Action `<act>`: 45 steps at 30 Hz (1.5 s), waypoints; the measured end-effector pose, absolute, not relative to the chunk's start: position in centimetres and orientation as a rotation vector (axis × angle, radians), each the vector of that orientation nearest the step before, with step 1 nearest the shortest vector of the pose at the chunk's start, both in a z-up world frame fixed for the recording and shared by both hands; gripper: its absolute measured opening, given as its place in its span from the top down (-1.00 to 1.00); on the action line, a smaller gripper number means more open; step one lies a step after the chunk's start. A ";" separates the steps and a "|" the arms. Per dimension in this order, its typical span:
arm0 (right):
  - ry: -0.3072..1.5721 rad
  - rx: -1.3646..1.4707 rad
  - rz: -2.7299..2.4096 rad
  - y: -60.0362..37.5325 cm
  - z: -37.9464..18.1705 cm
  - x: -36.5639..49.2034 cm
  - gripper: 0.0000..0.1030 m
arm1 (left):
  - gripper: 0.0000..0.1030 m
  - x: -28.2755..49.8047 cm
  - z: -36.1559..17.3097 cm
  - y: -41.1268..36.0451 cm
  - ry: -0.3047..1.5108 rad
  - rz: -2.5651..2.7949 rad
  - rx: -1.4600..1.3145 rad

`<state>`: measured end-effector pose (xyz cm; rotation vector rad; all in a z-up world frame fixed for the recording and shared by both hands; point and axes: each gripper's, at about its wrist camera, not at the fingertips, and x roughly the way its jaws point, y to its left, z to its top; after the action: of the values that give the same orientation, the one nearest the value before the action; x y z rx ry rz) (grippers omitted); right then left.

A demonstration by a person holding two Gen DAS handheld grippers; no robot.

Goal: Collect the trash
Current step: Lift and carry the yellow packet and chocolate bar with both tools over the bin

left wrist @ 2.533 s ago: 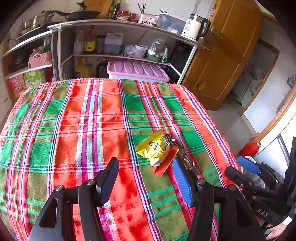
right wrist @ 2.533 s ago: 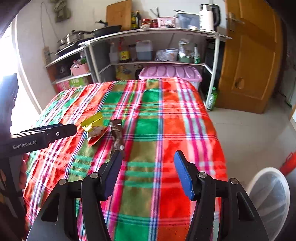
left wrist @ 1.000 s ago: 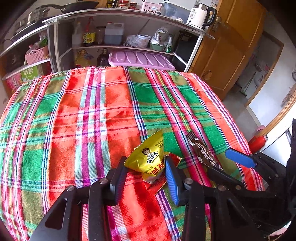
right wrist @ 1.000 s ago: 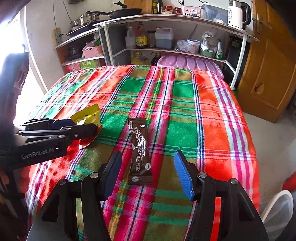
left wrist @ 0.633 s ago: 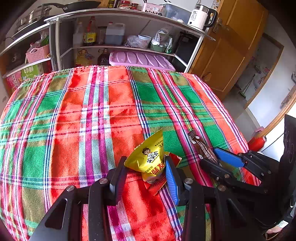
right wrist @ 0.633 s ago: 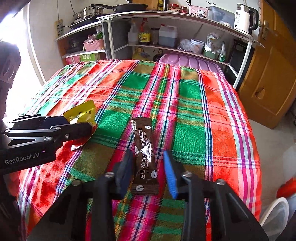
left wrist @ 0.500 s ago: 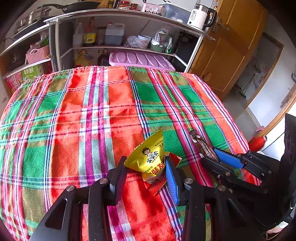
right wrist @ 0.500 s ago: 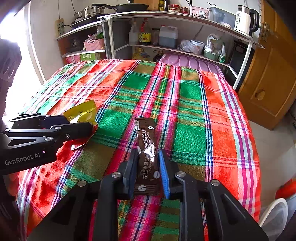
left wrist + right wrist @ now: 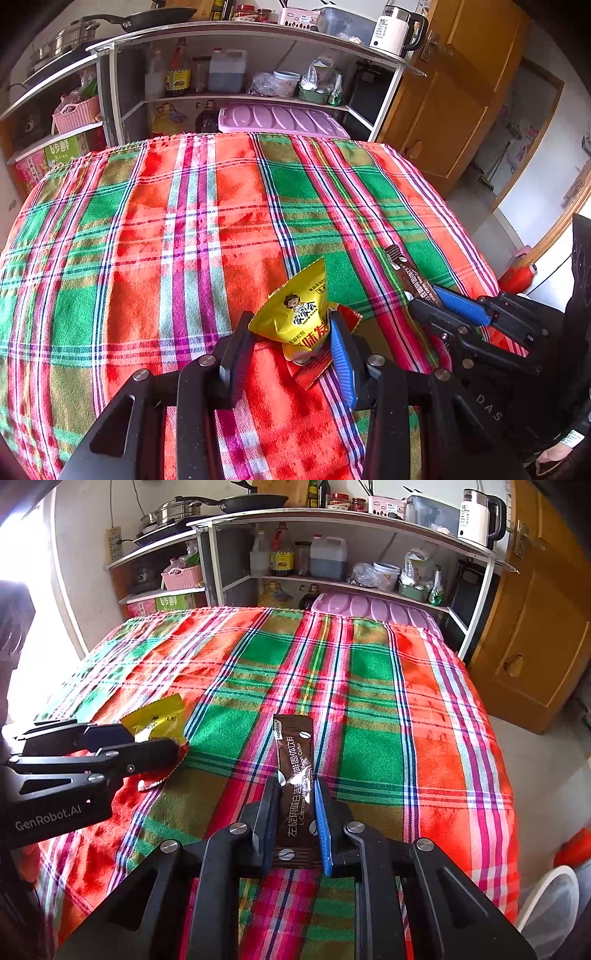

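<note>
While both grippers sit low over the red-and-green plaid tablecloth (image 9: 373,686), the right gripper (image 9: 295,812) pinches the long brown foil coffee sachet (image 9: 295,760); its long axis runs straight ahead between the fingers. The left gripper (image 9: 288,343) brackets the crumpled yellow snack wrapper (image 9: 299,314), apparently pinched. The white mesh bin (image 9: 546,904) lies to the right, nearer the right gripper.

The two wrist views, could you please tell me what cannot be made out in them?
- Red wrapper, left wrist view: mostly hidden under the yellow snack packet.
- White bin, right wrist view: cut off by the frame edge; contents unseen.
- Brown coffee sachet, right wrist view: near end hidden behind the right gripper.
</note>
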<state>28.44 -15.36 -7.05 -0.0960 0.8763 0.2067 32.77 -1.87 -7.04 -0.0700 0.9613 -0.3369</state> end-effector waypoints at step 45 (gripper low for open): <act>0.721 0.112 -0.039 -27.8 -1.2 15.7 0.63 | 0.23 23.1 -0.7 -13.9 0.802 -0.549 0.081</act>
<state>15.69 -27.84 -1.15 0.1117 0.7208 -0.0393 23.15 -13.93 -0.74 0.0810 0.8018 -0.5491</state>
